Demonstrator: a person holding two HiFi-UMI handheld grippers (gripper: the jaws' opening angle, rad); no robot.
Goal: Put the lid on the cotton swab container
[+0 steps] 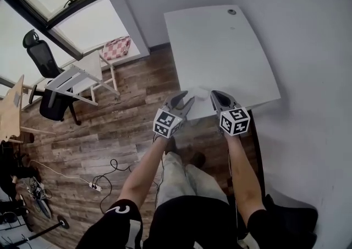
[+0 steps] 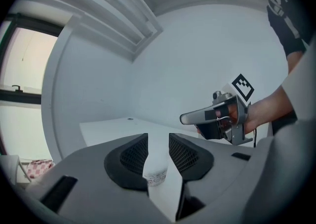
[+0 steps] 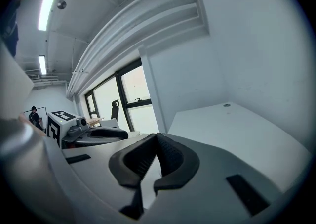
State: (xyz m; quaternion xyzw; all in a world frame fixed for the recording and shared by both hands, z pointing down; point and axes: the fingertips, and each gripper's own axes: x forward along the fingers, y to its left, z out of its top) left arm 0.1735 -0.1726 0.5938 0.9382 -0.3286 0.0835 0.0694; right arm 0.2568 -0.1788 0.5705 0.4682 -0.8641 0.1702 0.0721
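Your L gripper (image 2: 158, 140): fingers narrowed, pinching the white cotton swab container (image 2: 157, 172) roughly upright betw pads, at the counter's (image 1: 220, 50) near edge. Your R gripper (image 3: 157, 139): fingers pressed together, nothing betw them, just beside L. Counter runs ahead to the wall (image 1: 308, 50); wall also along its R edge; wood floor (image 1: 126, 127) open to L.

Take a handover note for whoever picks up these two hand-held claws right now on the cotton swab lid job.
The left claw is closed on the small translucent white cotton swab container, at the near edge of the white rectangular table.
The right claw is shut and empty, level beside the left.
Lid: not made out in any view.
Done: container gripped.
Left: probably find the lid, take it with the right claw and seat it on the container.
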